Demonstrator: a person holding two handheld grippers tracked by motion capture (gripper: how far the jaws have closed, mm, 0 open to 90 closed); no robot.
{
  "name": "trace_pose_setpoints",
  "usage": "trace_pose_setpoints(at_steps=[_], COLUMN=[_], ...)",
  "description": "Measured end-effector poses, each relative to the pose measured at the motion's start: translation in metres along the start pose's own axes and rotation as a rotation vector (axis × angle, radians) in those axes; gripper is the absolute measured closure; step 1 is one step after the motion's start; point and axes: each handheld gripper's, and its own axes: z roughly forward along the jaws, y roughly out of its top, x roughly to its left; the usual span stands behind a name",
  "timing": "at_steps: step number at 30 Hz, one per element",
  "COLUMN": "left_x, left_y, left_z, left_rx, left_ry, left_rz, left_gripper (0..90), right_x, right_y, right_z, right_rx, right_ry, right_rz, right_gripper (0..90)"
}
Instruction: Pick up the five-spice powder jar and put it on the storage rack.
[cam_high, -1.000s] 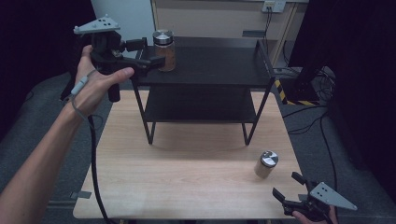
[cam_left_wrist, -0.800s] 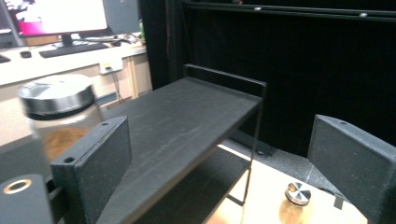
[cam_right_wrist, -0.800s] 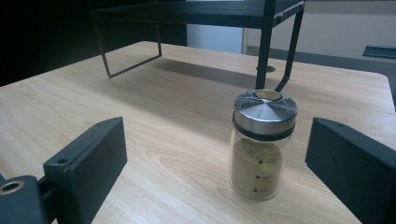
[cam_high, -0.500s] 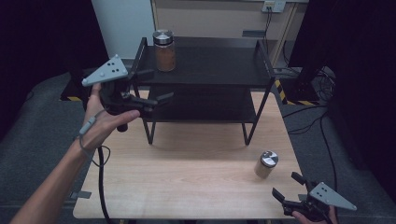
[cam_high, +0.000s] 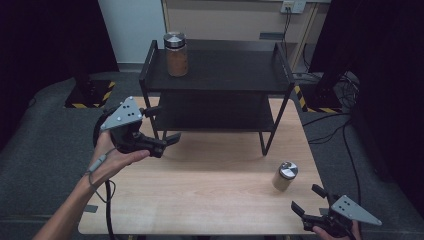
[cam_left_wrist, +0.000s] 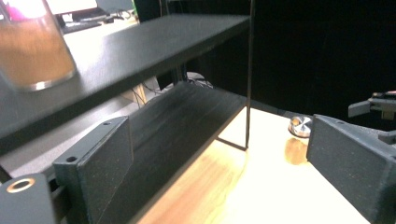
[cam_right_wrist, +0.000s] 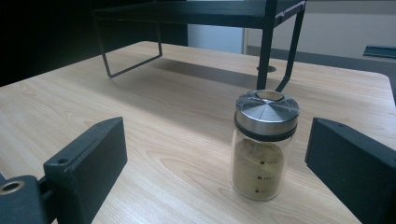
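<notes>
On the pale wooden table (cam_high: 200, 200), the right gripper (cam_high: 311, 205) gapes empty toward the steel-capped glass spice jar (cam_high: 285, 176), seemingly lined up to grasp.

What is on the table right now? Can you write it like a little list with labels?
table: light wooden table
shelf: black two-level metal rack at the table's far side
jar on shelf: clear glass jar with brown powder and silver lid, upright on the rack's top level, left end
jar on table: small clear glass jar with tan powder and silver lid, upright, near the right gripper
left gripper: open, empty, beside the rack's left legs
right gripper: open, empty, facing the small jar
</notes>
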Motion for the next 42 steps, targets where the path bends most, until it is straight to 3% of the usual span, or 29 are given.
trace_pose_setpoints(at_steps=[7, 10, 15, 22, 34, 42], left_x=[0.001, 0.001, -0.002, -0.011, -0.023, -0.038], left_y=[-0.023, -0.042, -0.064, -0.09, -0.126, -0.156], left_z=[-0.004, -0.008, -0.01, -0.007, -0.007, -0.013], left_rx=[0.037, 0.049, 0.079, 0.117, 0.123, 0.093], left_ry=[0.016, 0.022, 0.048, 0.086, 0.107, 0.145], left_rz=[-0.037, -0.078, -0.106, -0.104, -0.132, -0.165], left_gripper=[5.6, 5.3, 4.8, 4.5, 4.9, 5.1], right_x=[0.0, 0.0, 0.0, 0.001, 0.001, 0.001], right_y=[0.0, 0.0, 0.0, 0.001, 0.001, 0.001], right_z=[0.0, 0.0, 0.0, 0.001, 0.0, 0.0], right_rx=[-0.001, 0.0, 0.002, 0.002, 0.001, -0.001], right_ry=[0.001, 0.0, 0.001, 0.002, 0.0, 0.0], right_rz=[-0.002, 0.0, -0.002, -0.004, -0.004, -0.004], right_gripper=[6.0, 6.0, 6.0, 6.0, 6.0, 6.0])
